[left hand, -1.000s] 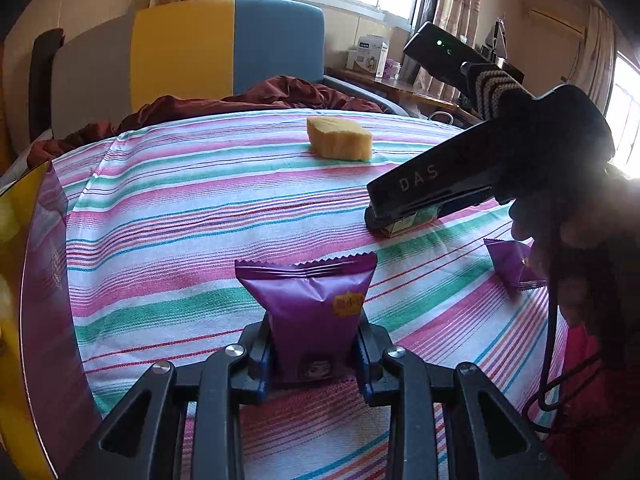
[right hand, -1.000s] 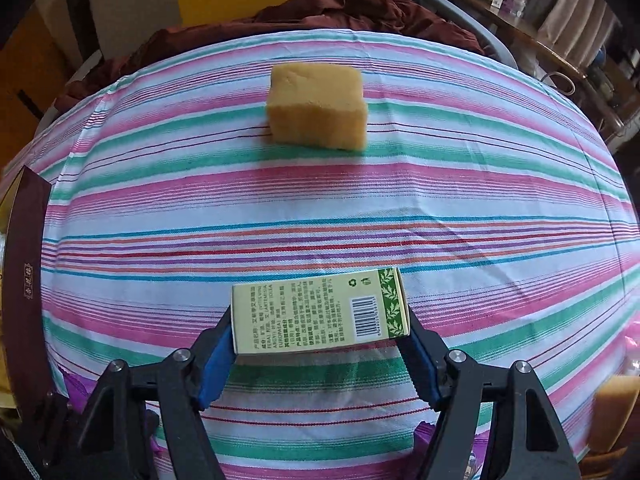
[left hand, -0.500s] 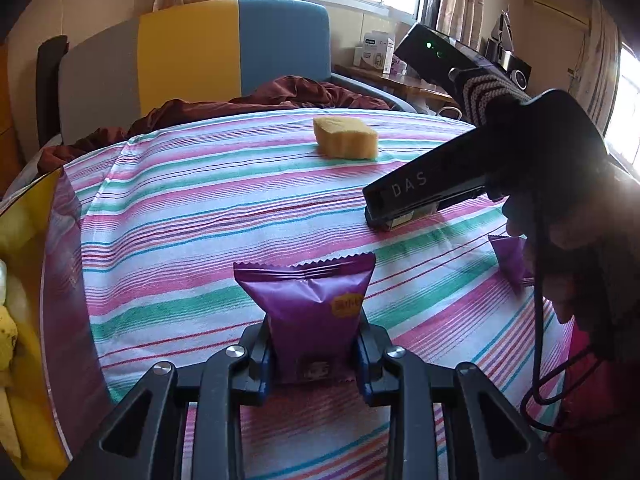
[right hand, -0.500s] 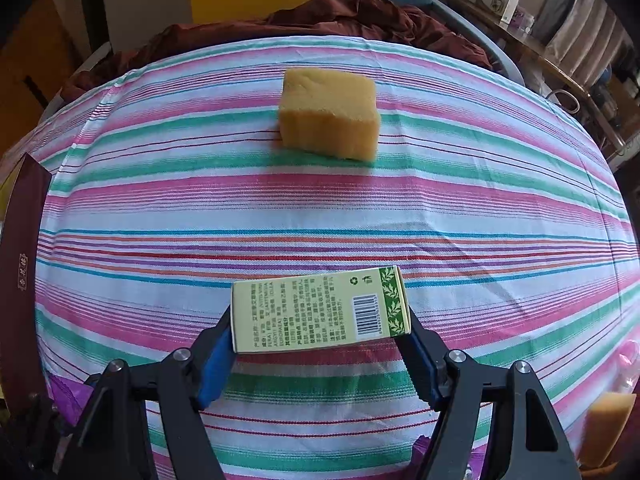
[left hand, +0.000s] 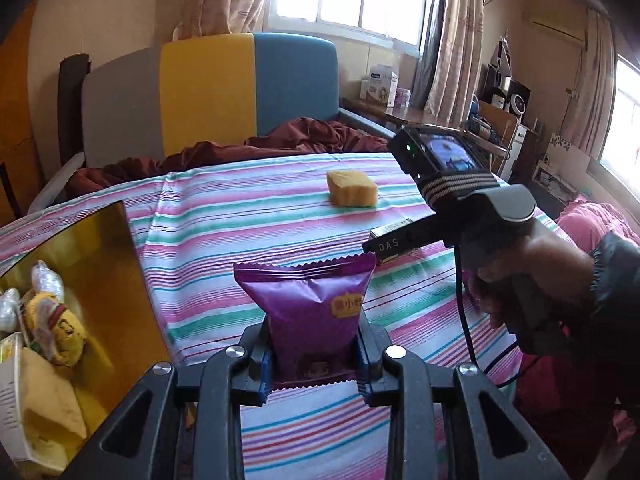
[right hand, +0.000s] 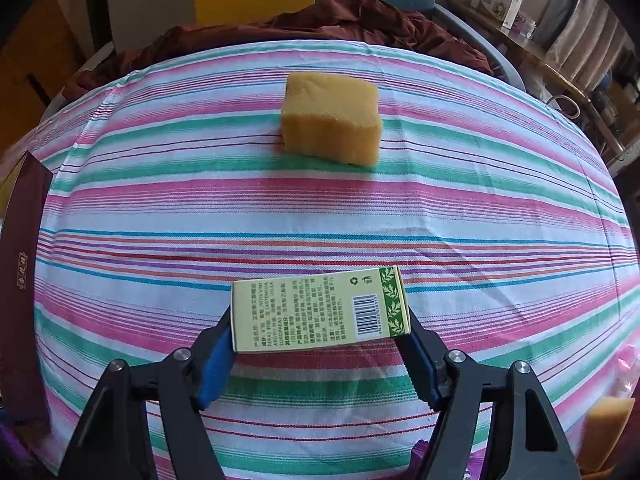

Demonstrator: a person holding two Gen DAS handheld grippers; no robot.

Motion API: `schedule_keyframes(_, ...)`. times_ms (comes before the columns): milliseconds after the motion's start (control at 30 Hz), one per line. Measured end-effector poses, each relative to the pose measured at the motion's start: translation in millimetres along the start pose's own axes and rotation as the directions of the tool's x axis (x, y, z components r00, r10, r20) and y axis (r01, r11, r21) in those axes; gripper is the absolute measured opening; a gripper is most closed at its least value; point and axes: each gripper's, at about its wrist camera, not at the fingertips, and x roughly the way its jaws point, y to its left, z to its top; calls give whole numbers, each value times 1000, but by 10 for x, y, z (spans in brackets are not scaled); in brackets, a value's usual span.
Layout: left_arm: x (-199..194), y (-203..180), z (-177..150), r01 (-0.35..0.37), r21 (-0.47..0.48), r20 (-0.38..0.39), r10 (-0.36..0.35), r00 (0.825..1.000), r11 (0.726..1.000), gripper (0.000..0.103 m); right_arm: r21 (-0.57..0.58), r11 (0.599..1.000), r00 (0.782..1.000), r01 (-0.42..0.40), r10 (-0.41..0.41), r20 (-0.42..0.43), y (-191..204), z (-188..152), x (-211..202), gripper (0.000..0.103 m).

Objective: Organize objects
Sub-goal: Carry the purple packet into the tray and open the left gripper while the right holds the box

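a: what do my left tongs hold?

b: a purple snack packet, pinched upright at its lower half, pads closed on both sides. it hangs above the striped cloth on the desk. a yellow badge on the wrapper carries chinese characters, too small for me to read.

a: and the right tongs?

b: closed on a pale green carton, gripped by its two short ends, lying flat and a little tilted, clear of the cloth. i can make out a barcode, a recycling mark, a leaf-pattern band and blocks of chinese text with "artemisia argyi" among it. from the left camera, the right tool's body reads "das".

a: which step am i at?

b: i judge it the carry: both items lifted, neither put down. an open gold-lined box, already holding wrapped snacks, sits at the left. the packet likely goes there, so my next move calls for swinging left over the box wall, lowering, then opening.

a: what stays out?

b: a yellow sponge block sits further back on the cloth, well apart from both tools.
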Motion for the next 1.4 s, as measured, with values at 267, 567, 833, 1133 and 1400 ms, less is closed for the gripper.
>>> schedule_keyframes(267,-346,333,28,68,-121,-14,-70,997,990,31,-18,1000,1000,9,-9,7,34,-38,-8,74)
schedule_keyframes(567,-1074,1083,36,-13,-251,101,40,994,968,31,-33,999,1000,19,-19,14,128,-95,-22,74)
schedule_keyframes(833,-1031,2270,-42,-143,-488,-1,164,987,861,30,-52,998,999,33,-33,17,95,-88,-40,74)
schedule_keyframes(1133,-316,2447,378,-148,-432,-106,113,988,889,31,-65,997,999,42,-40,20,128,-79,-60,74)
schedule_keyframes(1400,279,2652,618,-175,-444,-207,89,974,879,31,-75,996,999,45,-44,21,129,-86,-43,74)
